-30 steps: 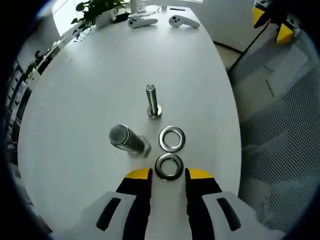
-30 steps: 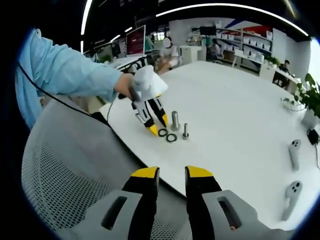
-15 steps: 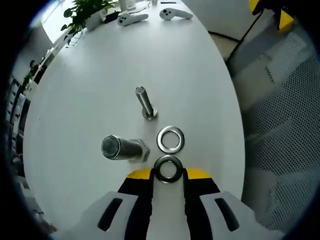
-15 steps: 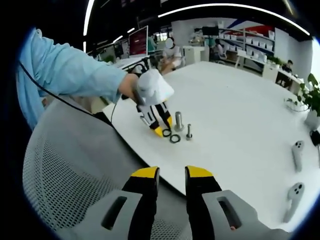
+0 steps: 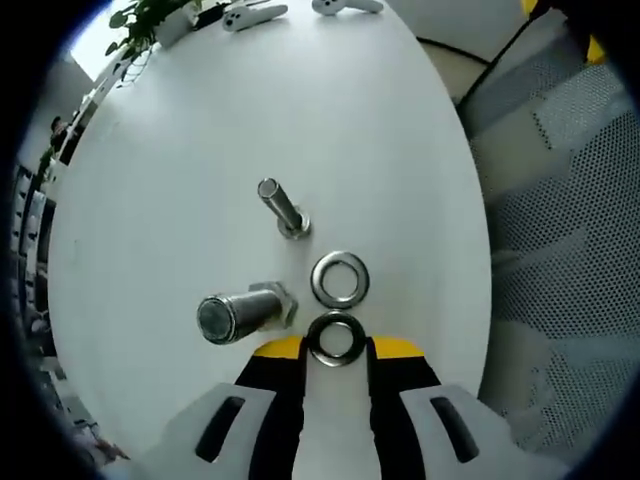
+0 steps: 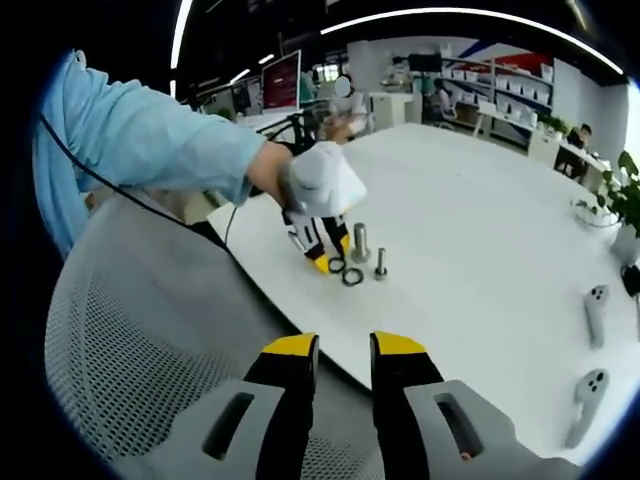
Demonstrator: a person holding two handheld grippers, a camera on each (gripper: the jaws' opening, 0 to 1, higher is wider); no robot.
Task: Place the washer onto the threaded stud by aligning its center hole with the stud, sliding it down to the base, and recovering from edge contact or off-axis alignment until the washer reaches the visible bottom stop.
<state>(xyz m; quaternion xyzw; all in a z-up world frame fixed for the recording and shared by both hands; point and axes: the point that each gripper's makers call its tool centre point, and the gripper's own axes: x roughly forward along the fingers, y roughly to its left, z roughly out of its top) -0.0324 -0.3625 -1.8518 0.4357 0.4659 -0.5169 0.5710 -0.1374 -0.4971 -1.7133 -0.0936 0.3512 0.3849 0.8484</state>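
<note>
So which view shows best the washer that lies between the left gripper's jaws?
The left gripper view: the near washer is large and its center hole is clear, between the tips of the open left gripper. In the right gripper view the same washer is a tiny dark ring on the table.

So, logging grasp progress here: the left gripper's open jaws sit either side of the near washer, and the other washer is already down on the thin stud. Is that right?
Not quite. In the left gripper view, the left gripper does straddle the near washer, but the other washer lies flat on the table, beside the thin stud, not on it.
</note>
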